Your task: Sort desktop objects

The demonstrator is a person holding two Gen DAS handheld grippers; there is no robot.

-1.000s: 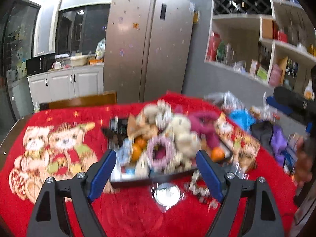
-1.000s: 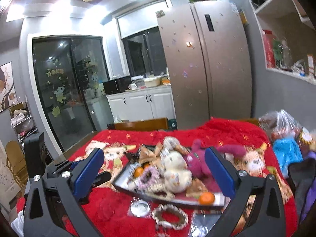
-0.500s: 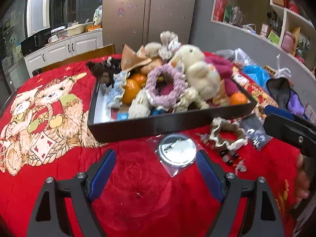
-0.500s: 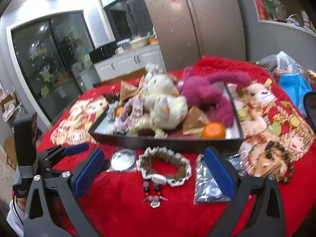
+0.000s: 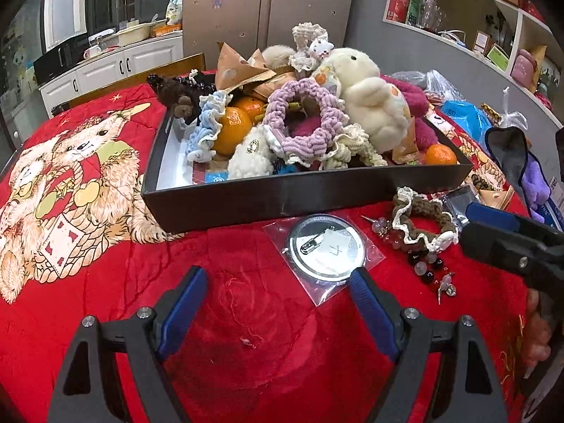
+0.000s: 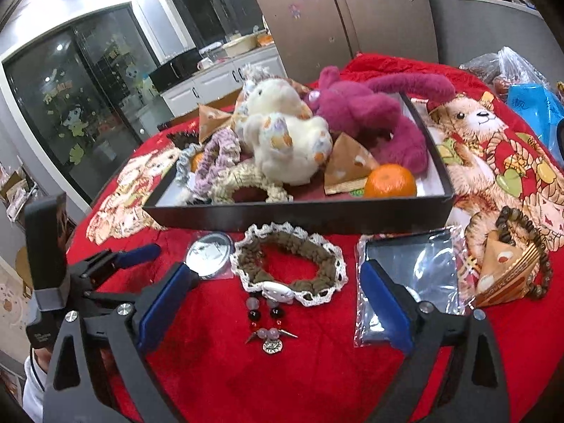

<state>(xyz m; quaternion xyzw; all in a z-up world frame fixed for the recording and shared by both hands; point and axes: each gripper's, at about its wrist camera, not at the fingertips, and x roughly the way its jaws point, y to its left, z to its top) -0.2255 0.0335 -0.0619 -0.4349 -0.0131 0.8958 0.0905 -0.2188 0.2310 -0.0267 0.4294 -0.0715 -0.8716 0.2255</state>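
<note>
Desktop objects: a black tray on a bench under a red blanket printed with bears, with loose pieces lying on the blanket in front of the tray.
Tray contents: a cream plush rabbit, a purple crochet ring, a magenta plush toy, oranges and brown paper packets — all heaped together.
Round badge: a silver disc in a clear bag, flat on the blanket just before the tray's front wall, pin side up.
Brown scrunchie: a lace-edged ring lying flat beside the badge, near the tray.
Bead charm: a short string of dark and pale beads, just in front of the scrunchie.
Clear pouch: a flat plastic bag to the right of the scrunchie, partly behind the right blue pad.
Bead bracelet: a dark loop around a brown packet, at the far right.
Left hand-held gripper: jaws wide, nothing between them, low over bare blanket; its right pad sits at the edge of the badge's bag.
Right hand-held gripper: jaws wide but closing slightly — the bead charm and the near edge of the scrunchie lie between the pads, untouched.
</note>
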